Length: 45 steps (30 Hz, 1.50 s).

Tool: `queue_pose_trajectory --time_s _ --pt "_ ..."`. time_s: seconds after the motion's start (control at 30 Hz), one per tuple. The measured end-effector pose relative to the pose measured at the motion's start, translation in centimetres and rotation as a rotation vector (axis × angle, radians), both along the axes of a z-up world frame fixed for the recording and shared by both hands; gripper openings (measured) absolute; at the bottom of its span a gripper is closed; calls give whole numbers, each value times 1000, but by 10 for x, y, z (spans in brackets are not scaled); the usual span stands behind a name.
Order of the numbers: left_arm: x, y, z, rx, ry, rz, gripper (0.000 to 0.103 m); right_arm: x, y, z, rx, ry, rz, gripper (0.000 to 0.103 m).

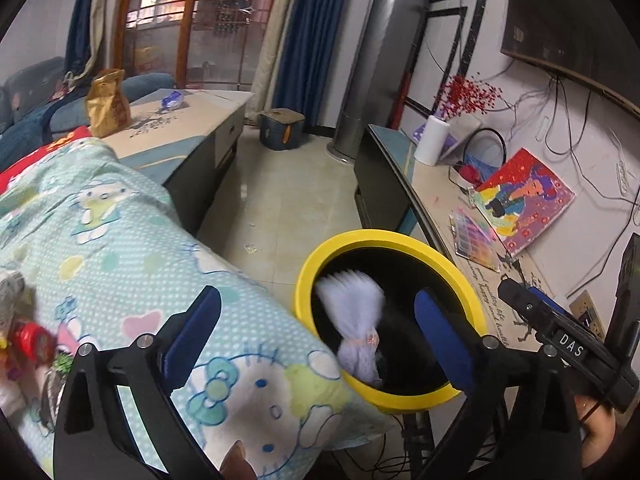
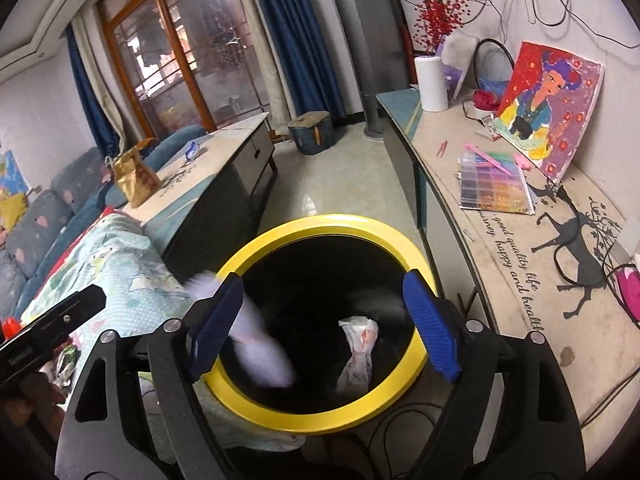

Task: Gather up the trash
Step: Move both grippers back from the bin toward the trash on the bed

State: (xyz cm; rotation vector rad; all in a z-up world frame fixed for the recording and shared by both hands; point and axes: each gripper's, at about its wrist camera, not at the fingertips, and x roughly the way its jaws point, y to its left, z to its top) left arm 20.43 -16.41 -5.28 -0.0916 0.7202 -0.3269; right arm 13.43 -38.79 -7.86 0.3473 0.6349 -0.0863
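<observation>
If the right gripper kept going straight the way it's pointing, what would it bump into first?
Probably the yellow bin. The right gripper, fingers open, aims into its dark opening, so it would likely meet the crumpled white wrapper lying inside first, though depth is hard to judge.

Black gripper frames, blue ribbed pads, silver screws

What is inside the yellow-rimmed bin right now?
Inside the yellow-rimmed bin a crumpled white wrapper lies low, and a blurred pale bag sits at the near-left rim. The black interior hides the bottom, so anything deeper cannot be seen.
</observation>
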Motion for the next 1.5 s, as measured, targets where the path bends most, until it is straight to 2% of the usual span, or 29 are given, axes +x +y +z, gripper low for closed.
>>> queue_pose_trajectory --time_s 0.97,1.5 --pt "-61 98 57 -33 -152 229 95 -23 89 46 -55 -121 251 77" --pt "-89 158 67 -37 -197 364 95 -36 158 57 -78 -130 427 77"
